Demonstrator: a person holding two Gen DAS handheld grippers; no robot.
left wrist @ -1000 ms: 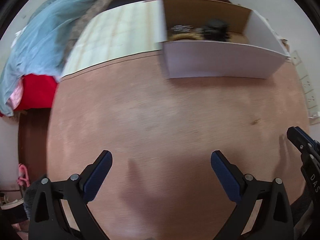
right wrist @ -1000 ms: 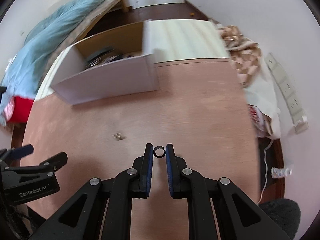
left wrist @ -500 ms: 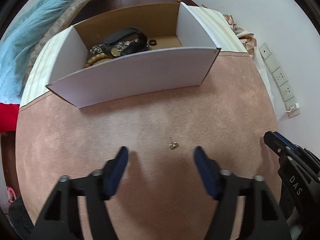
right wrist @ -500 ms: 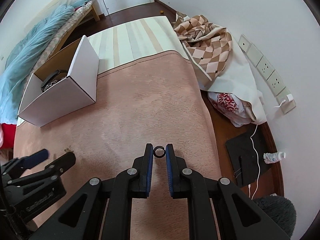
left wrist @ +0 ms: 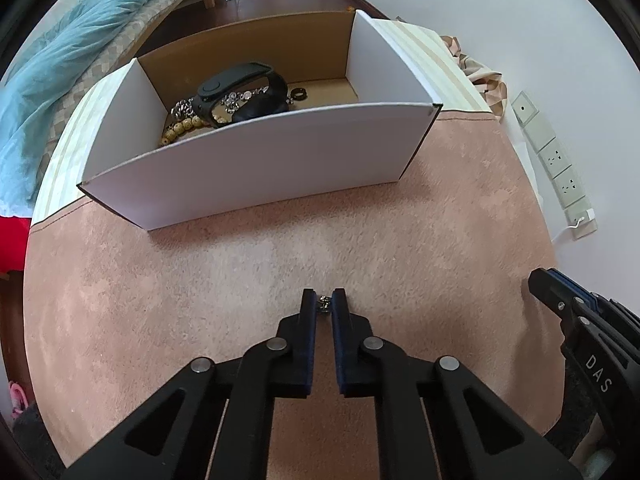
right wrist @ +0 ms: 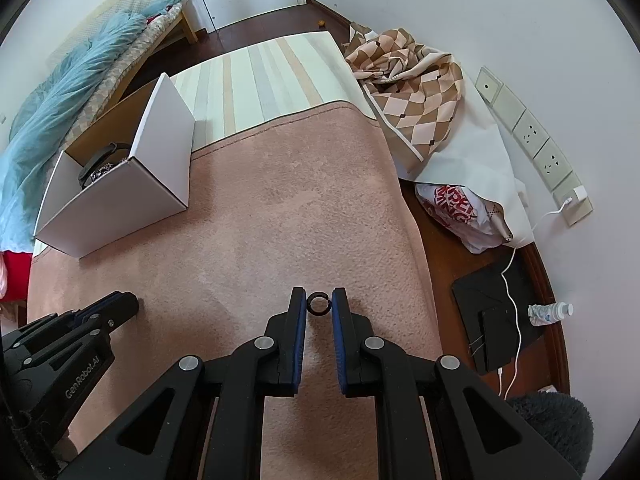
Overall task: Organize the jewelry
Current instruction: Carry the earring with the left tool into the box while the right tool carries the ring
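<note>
A white cardboard box [left wrist: 280, 152] stands on the pink carpet and holds a black wristband [left wrist: 240, 84], a bead bracelet [left wrist: 180, 128], silver chains and a dark ring [left wrist: 298, 96]. My left gripper [left wrist: 324, 304] is shut on a small metal earring [left wrist: 324, 305] at carpet level, in front of the box. My right gripper [right wrist: 319, 304] is shut on a black ring [right wrist: 319, 305], held above the carpet to the right of the box [right wrist: 120, 196]. The right gripper also shows at the right edge of the left wrist view [left wrist: 576, 320].
A striped mat [right wrist: 272, 80] lies behind the box. A checkered cloth [right wrist: 408, 92] and a plastic bag [right wrist: 460, 208] lie at the right by the wall sockets [right wrist: 532, 132]. A bed with a blue blanket [right wrist: 60, 92] is at the left. A black pad and cable [right wrist: 500, 312] lie on the wooden floor.
My left gripper moved down over the earring and shut on it. My right gripper kept hold of the black ring and swung to the right, away from the box.
</note>
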